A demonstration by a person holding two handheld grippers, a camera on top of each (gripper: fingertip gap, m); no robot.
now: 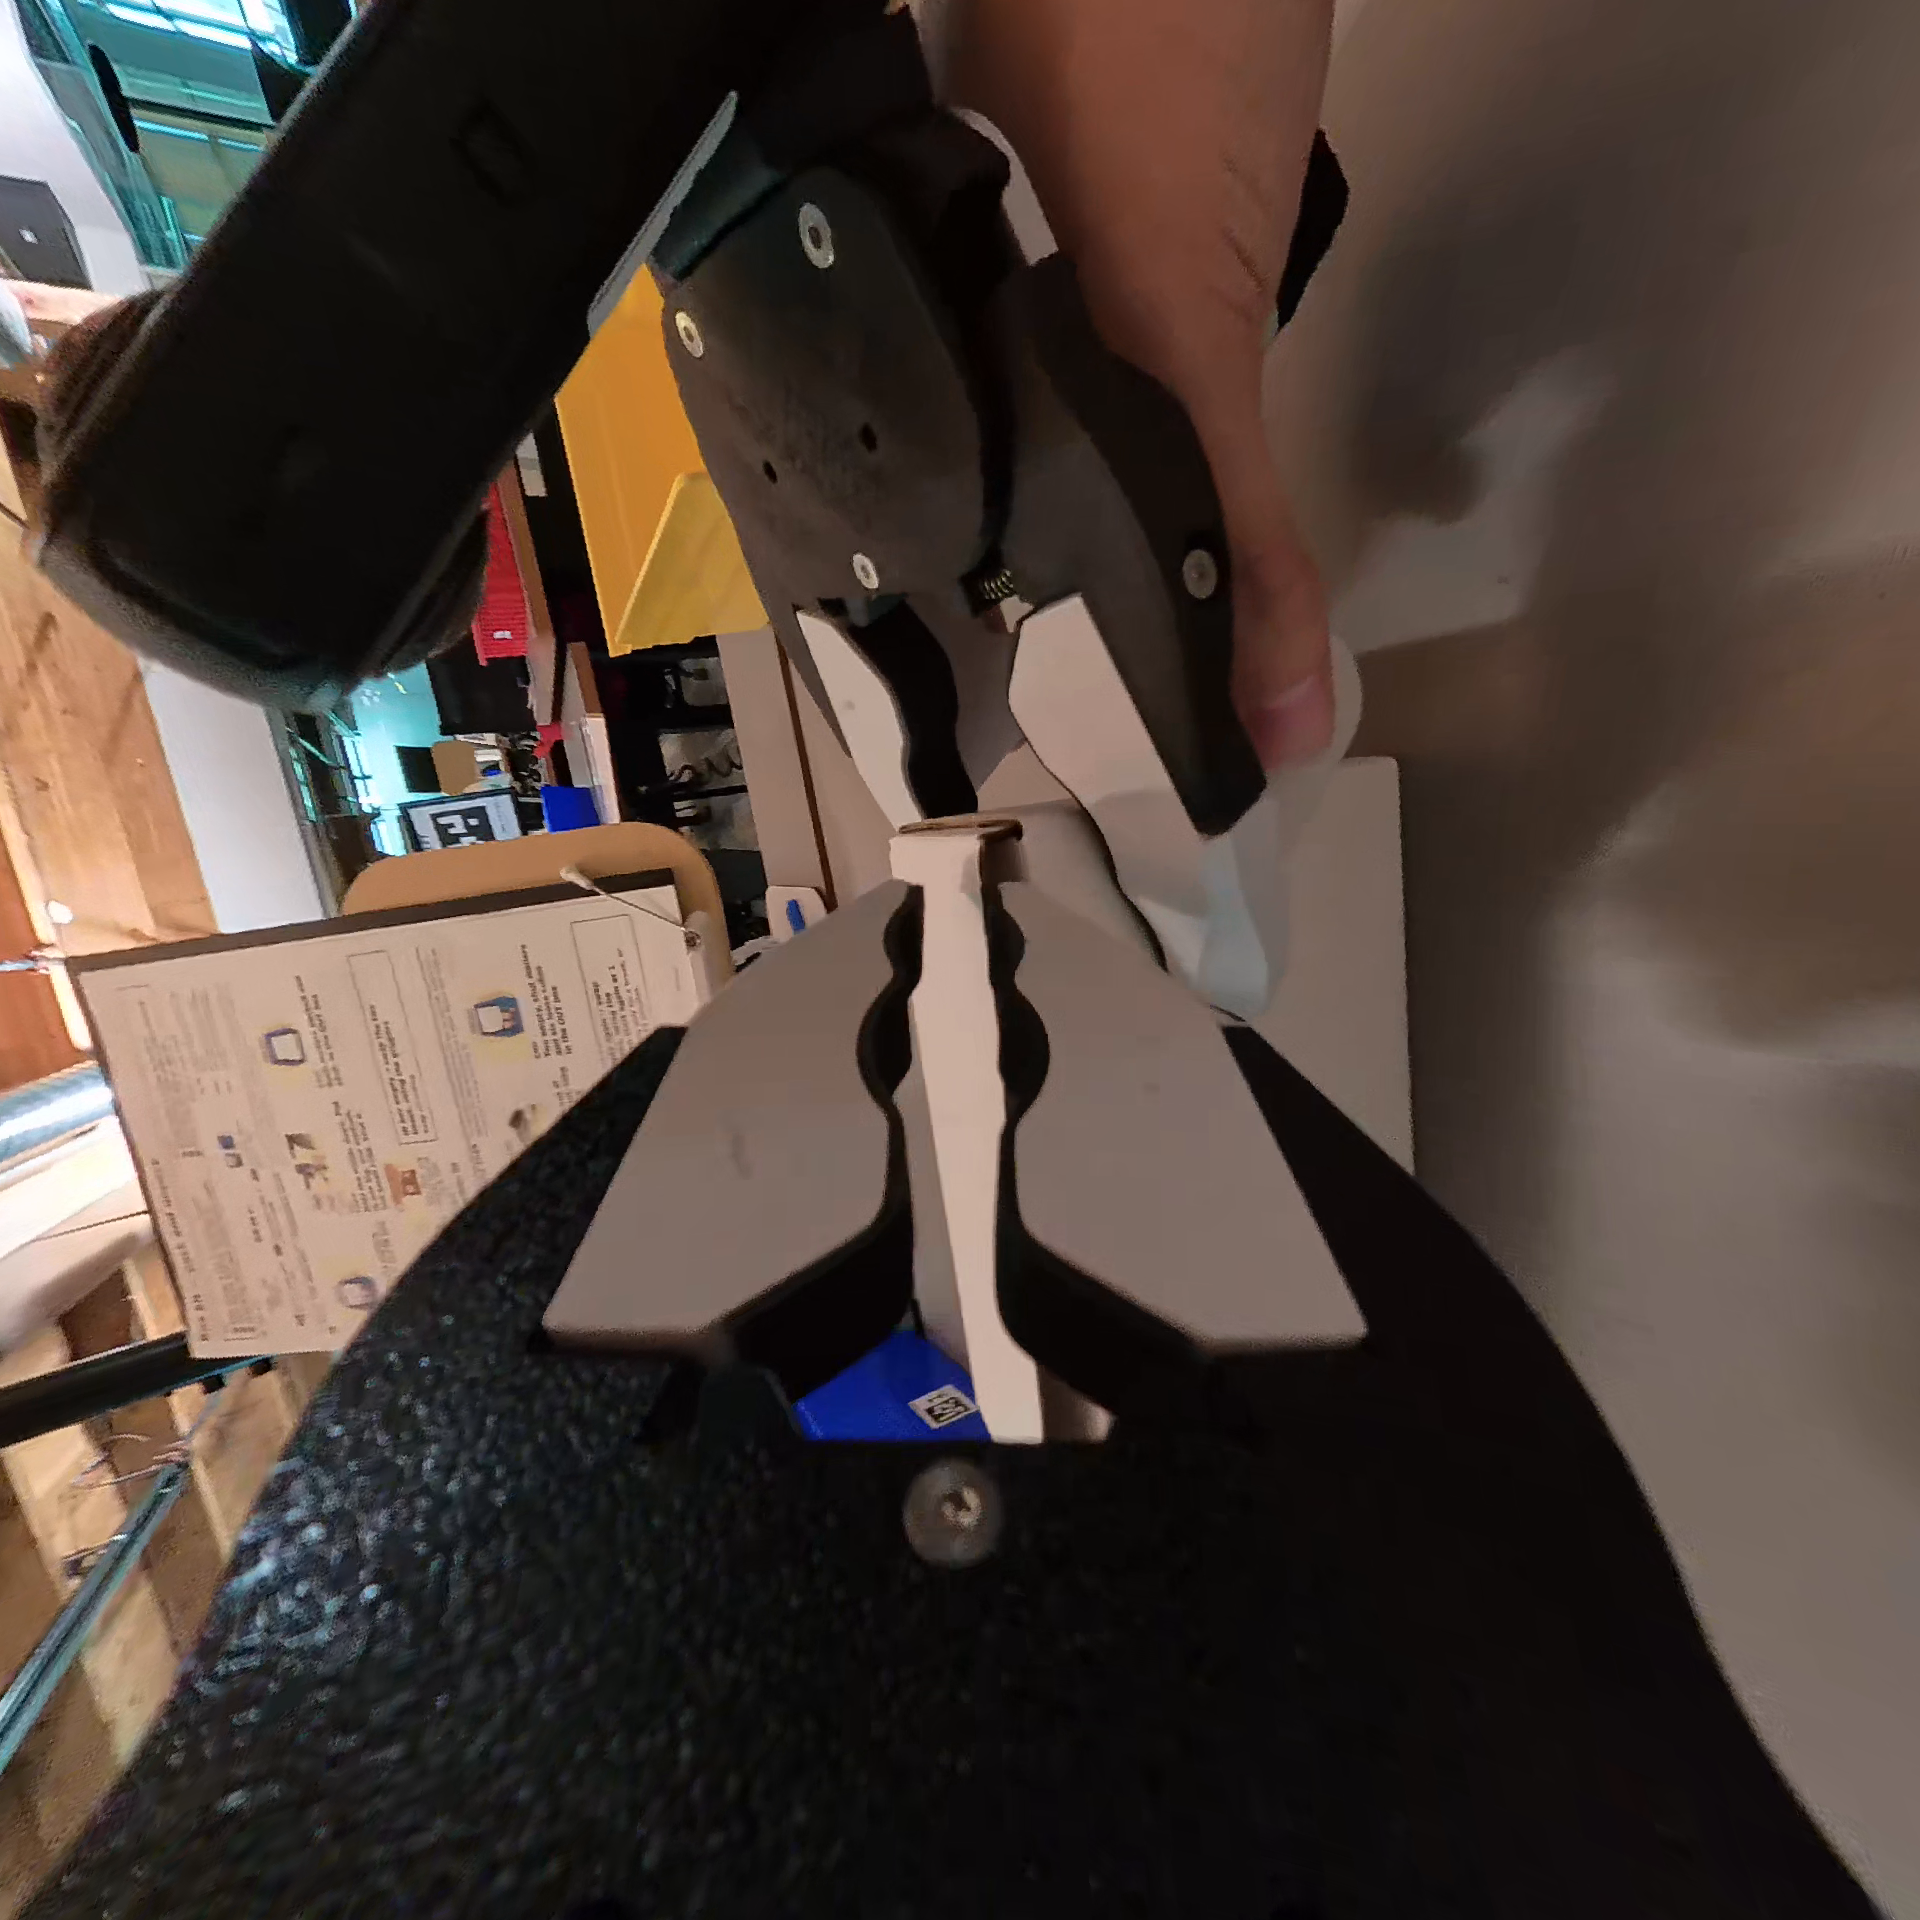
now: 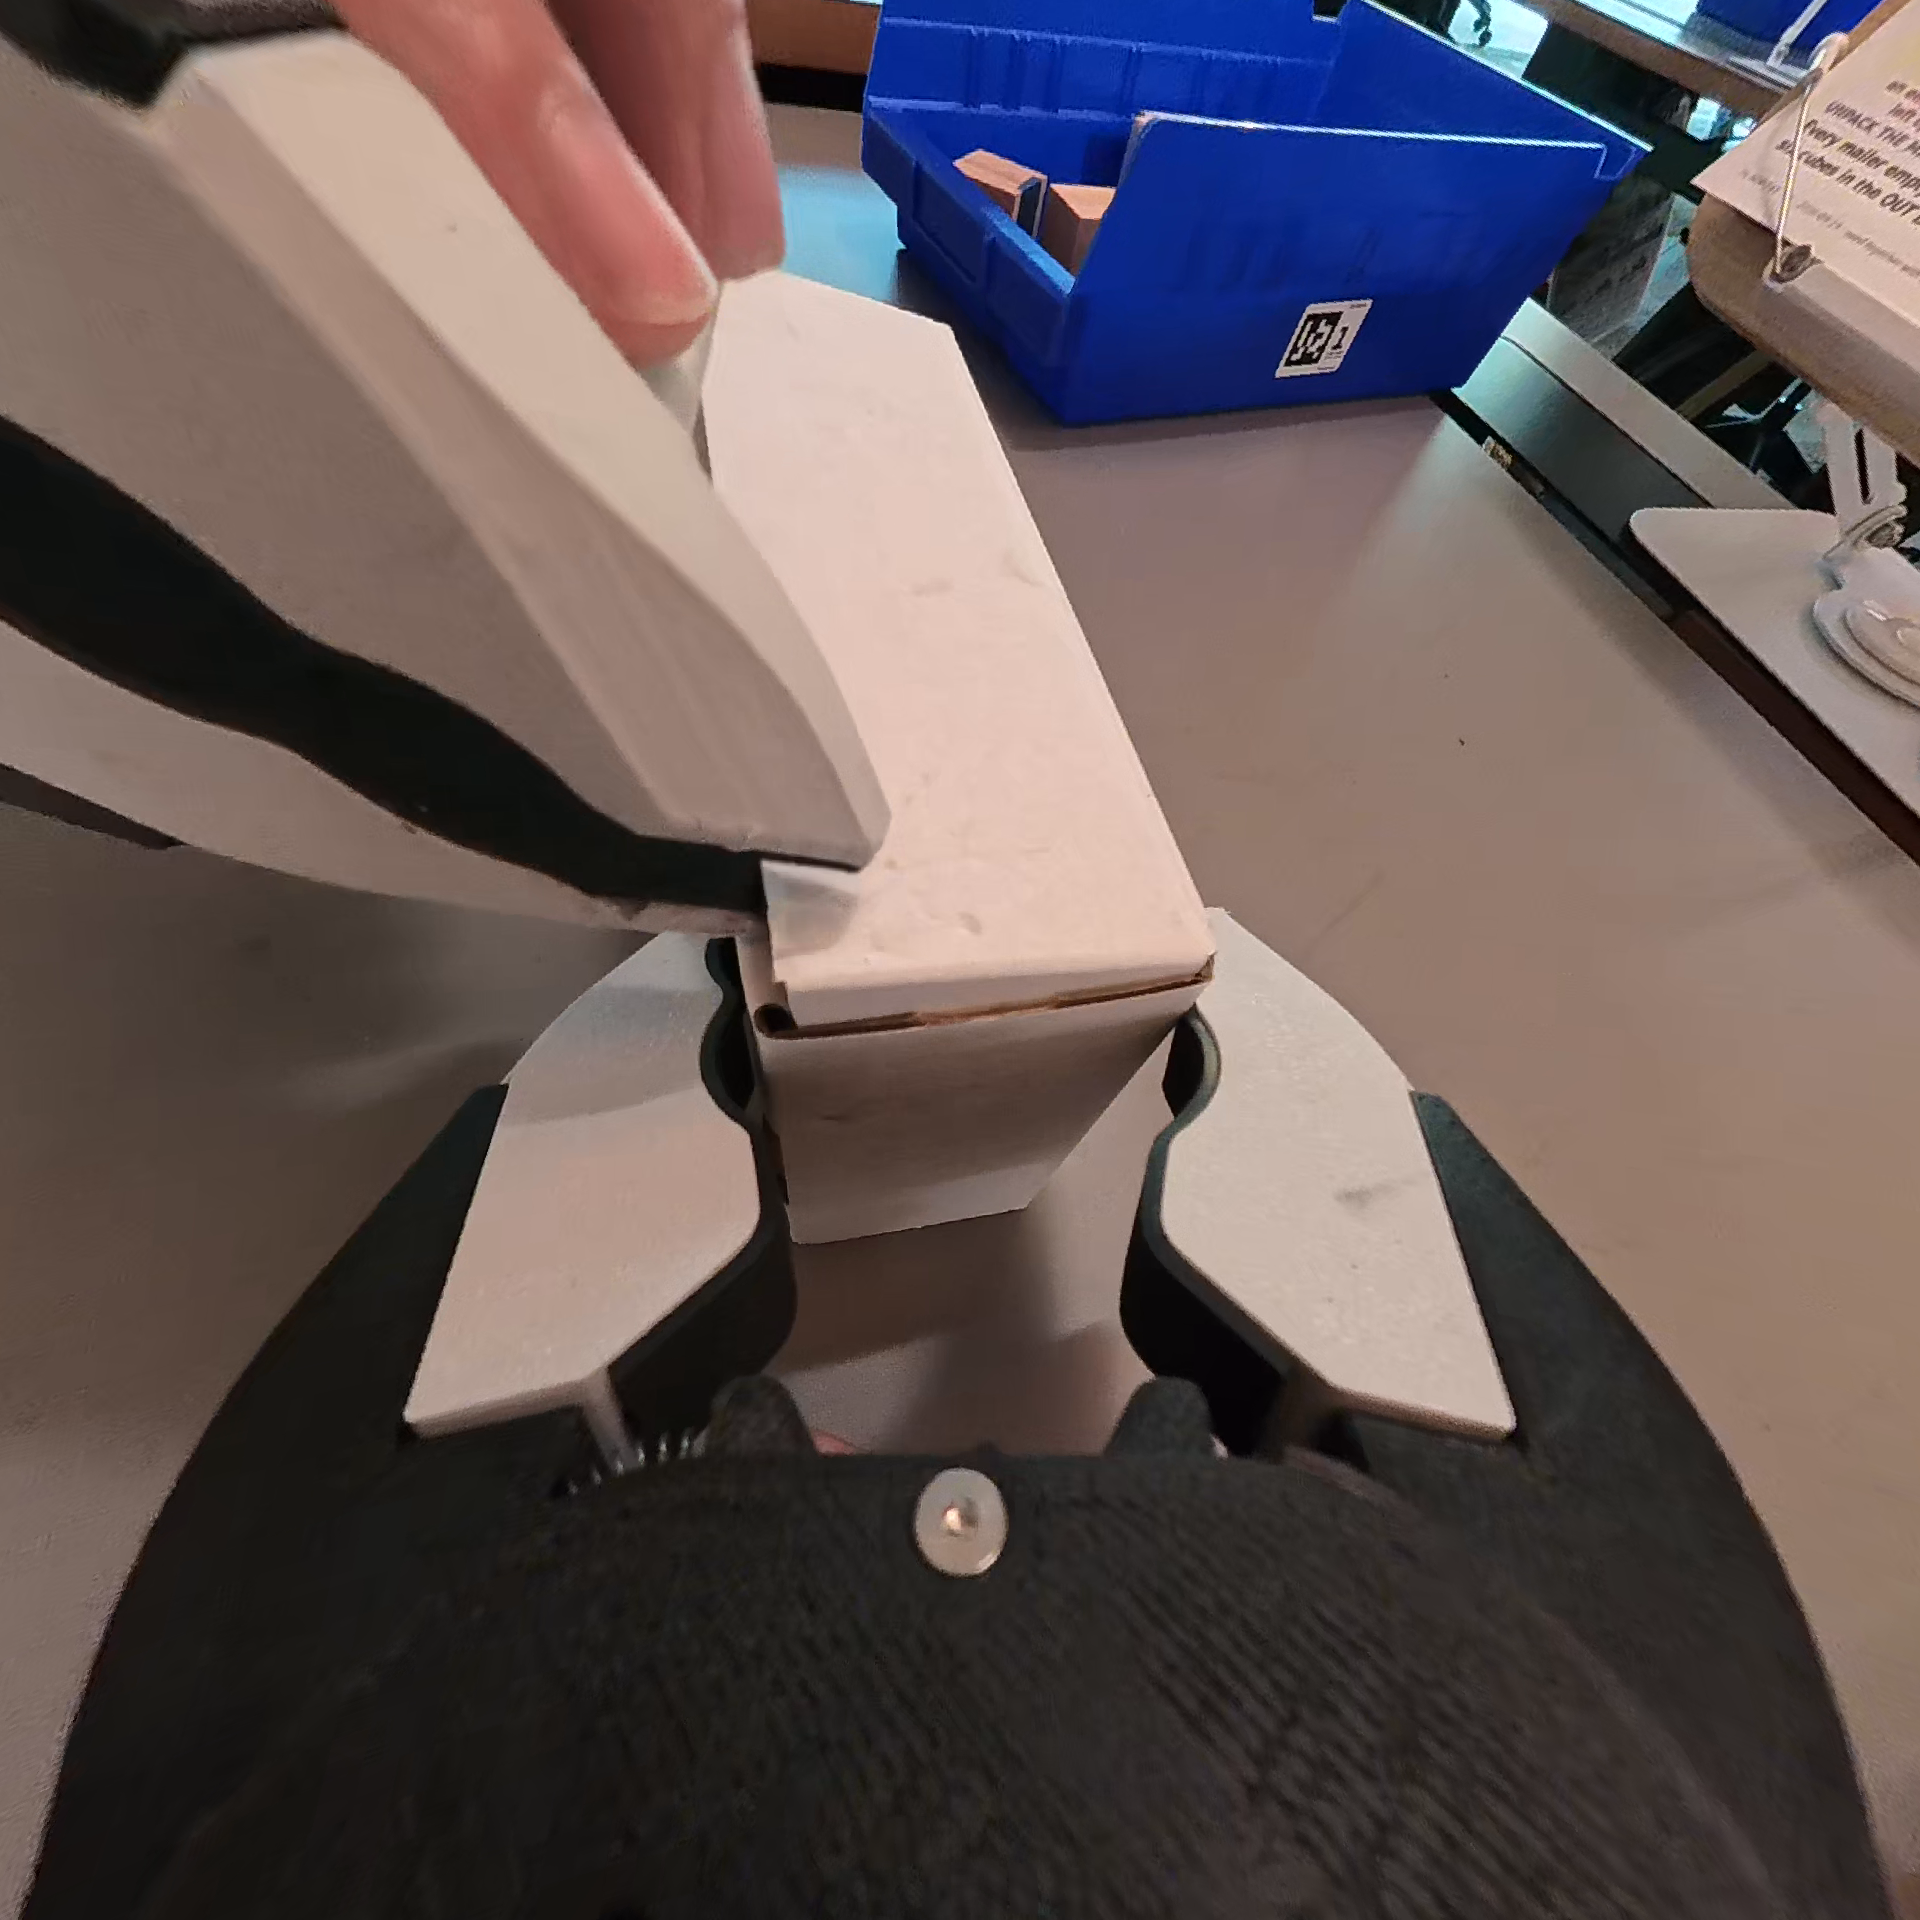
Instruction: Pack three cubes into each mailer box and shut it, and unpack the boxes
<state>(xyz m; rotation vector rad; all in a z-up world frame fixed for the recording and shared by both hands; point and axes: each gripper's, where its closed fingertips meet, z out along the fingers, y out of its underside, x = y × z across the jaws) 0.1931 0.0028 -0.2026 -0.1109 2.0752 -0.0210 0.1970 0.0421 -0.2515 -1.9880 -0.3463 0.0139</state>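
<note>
1. Mailer box (image 2: pixel 966 727), white cardboard, sits on the grey table (image 2: pixel 1455 831); its lid lies down, with a thin dark seam showing along the near top edge.
2. Right gripper (image 2: pixel 961 1049) straddles the near end of the mailer box. Its fingers (image 2: pixel 623 1174) stand apart at box width: the one on the left of the view touches the side wall, while the other sits just beside the opposite wall, with contact not confirmed.
3. Left gripper (image 2: pixel 805 883) comes in above the mailer box from the left of the right wrist view. Its fingers are pressed together on a thin white edge at the box's near lid corner; in its own view it (image 1: pixel 961 862) pinches a white cardboard panel (image 1: pixel 966 1122) edge-on.
4. Blue bin (image 2: pixel 1247 229) stands beyond the far end of the mailer box, with reddish-brown cubes (image 2: pixel 992 177) inside. A printed sheet on a stand (image 2: pixel 1829 177) sits to the right of the bin.
5. Whether the box is being shut or opened cannot be determined.
6. Risks, as judgement:
   - The pinch covers only a small corner; a pull or push off the hinge line could tear or crease the flap.
   - With the right fingers not clamping both walls, the mailer box may slide or lift off the table.
   - An unseated tab would leave the lid gaping.
</note>
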